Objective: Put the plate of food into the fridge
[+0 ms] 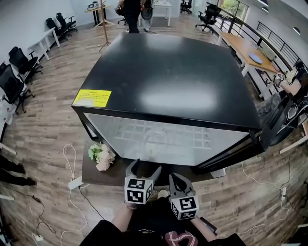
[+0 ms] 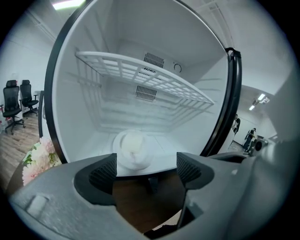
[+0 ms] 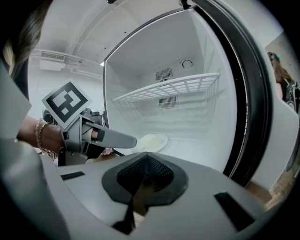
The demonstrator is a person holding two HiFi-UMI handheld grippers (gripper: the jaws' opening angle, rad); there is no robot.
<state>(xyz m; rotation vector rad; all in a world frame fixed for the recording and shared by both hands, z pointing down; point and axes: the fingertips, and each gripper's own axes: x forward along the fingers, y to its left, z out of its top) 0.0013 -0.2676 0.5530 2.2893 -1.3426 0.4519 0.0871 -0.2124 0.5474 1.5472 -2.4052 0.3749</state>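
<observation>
A white plate of pale food [image 2: 133, 150] lies on the floor of the open white fridge [image 2: 93, 37], just inside its front edge, under a wire shelf [image 2: 145, 77]. My left gripper [image 2: 146, 169] stands open a little in front of the plate, nothing between its pads. The right gripper view shows the same plate [image 3: 151, 142] beyond the left gripper's finger [image 3: 117, 138]. My right gripper [image 3: 145, 177] is shut and empty. In the head view both grippers, left [image 1: 144, 169] and right [image 1: 176, 179], hover before the black-topped fridge [image 1: 173, 81]; the plate is hidden there.
The fridge door [image 1: 272, 127] stands open at the right. A bunch of pale flowers [image 1: 101, 156] lies on the dark wooden base [image 1: 110, 175] at the left. Cables [image 1: 72, 163] run over the wood floor. A person [image 1: 132, 14] stands far behind; desks and office chairs line the room.
</observation>
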